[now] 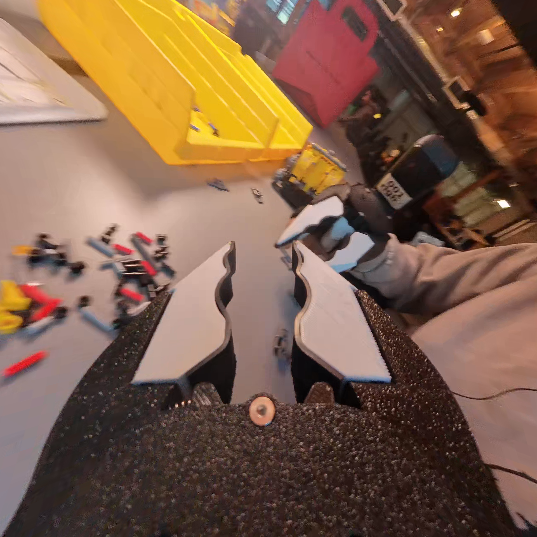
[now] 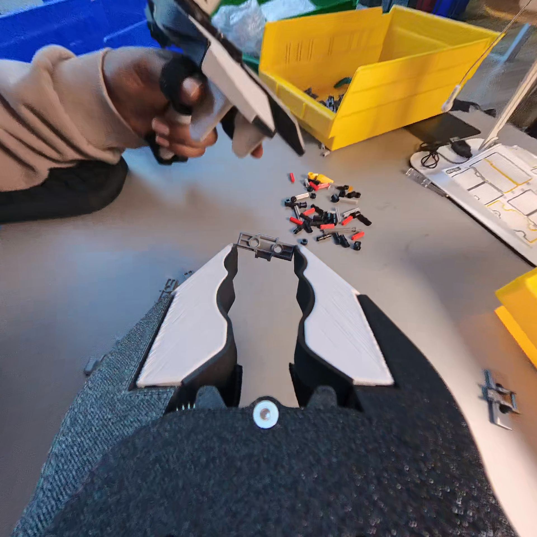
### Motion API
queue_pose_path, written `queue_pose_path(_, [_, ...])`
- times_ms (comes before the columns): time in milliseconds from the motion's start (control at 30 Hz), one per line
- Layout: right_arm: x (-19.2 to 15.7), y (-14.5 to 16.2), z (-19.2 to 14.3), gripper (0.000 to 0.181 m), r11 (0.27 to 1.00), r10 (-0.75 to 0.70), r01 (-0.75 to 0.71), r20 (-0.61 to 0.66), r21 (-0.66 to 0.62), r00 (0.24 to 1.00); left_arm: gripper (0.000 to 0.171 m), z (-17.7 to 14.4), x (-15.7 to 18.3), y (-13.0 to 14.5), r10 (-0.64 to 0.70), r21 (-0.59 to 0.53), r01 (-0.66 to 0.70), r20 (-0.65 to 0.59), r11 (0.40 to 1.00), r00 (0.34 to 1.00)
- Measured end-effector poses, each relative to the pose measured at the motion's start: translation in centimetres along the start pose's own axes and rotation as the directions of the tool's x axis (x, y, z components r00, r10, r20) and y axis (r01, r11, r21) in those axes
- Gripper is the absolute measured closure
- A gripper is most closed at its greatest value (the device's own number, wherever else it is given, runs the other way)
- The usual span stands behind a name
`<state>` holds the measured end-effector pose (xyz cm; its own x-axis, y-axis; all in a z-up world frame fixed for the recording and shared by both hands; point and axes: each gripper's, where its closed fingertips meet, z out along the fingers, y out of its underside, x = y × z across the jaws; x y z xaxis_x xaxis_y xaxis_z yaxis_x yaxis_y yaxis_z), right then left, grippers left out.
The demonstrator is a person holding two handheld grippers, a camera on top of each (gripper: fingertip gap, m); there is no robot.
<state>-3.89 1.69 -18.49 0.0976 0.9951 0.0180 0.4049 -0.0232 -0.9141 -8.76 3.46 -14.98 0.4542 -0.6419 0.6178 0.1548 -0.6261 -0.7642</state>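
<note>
My right gripper (image 2: 265, 247) is shut on a flat dark grey plastic piece with two round holes (image 2: 266, 247), pinched end to end between the fingertips just above the grey table (image 2: 87, 276). A pile of small black, red and grey pieces (image 2: 325, 212) lies just beyond it, to the right. My left gripper (image 1: 263, 247) is open and empty over the table, with the same pile (image 1: 130, 270) to its left. In the right wrist view the left gripper (image 2: 292, 139) is held by a hand, tilted down beside a yellow bin (image 2: 363, 72). The right gripper shows in the left wrist view (image 1: 308, 223), close to the left gripper's right fingertip.
Yellow bins (image 1: 203, 87) stand at the back of the table, one holding dark parts (image 2: 328, 100). A printed sheet (image 2: 499, 191) lies at the right beside a lamp base (image 2: 444, 154). Another yellow bin (image 2: 520, 308) and a small grey assembly (image 2: 497, 398) sit at the right edge. Some 7 centimetres of space lies between my two pairs of fingers. To reach the small grey assembly (image 2: 497, 398) in a straight line is about 20 centimetres for my right fingers, about 25 centimetres for my left. It turns up in the left wrist view (image 1: 223, 187) as well.
</note>
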Motion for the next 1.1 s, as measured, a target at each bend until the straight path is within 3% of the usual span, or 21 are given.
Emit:
queue_pose_path(100, [-0.3,-1.0,-0.3,0.144,0.997,-0.051,0.052,-0.017,0.054,0.999,0.133,2.3,3.0,1.1,-0.156,-0.033,0.152,-0.177,0.988,0.972])
queue_pose_path(200, [-0.8,-1.8,-0.4,0.144,0.991,-0.099,0.101,-0.027,0.093,0.995,0.137,3.4,3.7,2.1,-0.224,-0.071,0.213,-0.216,0.974,0.950])
queue_pose_path(467, [-1.1,-2.4,-0.5,0.144,0.979,-0.167,0.173,-0.064,0.110,0.984,0.154,3.9,3.9,3.3,-0.211,-0.122,0.188,-0.219,0.975,0.953])
queue_pose_path(633, [-0.9,-2.4,-0.7,0.139,0.977,-0.177,0.184,-0.069,0.105,0.982,0.164,3.4,3.5,2.6,-0.111,-0.085,0.097,-0.185,0.992,0.976])
queue_pose_path(700, [-0.2,-2.2,-1.3,0.126,0.982,-0.165,0.169,-0.050,0.083,0.985,0.164,2.4,2.2,1.4,-0.010,-0.038,0.006,-0.087,0.999,0.996])
queue_pose_path(800, [-0.2,-0.6,-2.7,0.123,0.989,-0.147,0.148,0.080,-0.012,0.986,0.164,-0.8,-1.2,-1.7,0.143,0.057,-0.154,0.163,0.986,0.976])
queue_pose_path(867, [-0.7,2.1,-3.9,0.120,0.977,-0.132,0.160,0.191,-0.141,0.973,0.165,-4.2,-4.4,-4.0,0.219,0.089,-0.273,0.387,0.958,0.896])
queue_pose_path(967, [-1.5,6.0,-5.0,0.115,0.935,-0.113,0.199,0.286,-0.293,0.951,0.164,-9.9,-9.3,-6.9,0.234,0.089,-0.382,0.658,0.920,0.716])
queue_pose_path(1100, [-3.7,8.5,-4.6,0.115,0.896,-0.105,0.255,0.384,-0.363,0.917,0.164,-15.3,-15.1,-8.3,0.152,0.062,-0.353,0.824,0.934,0.546])
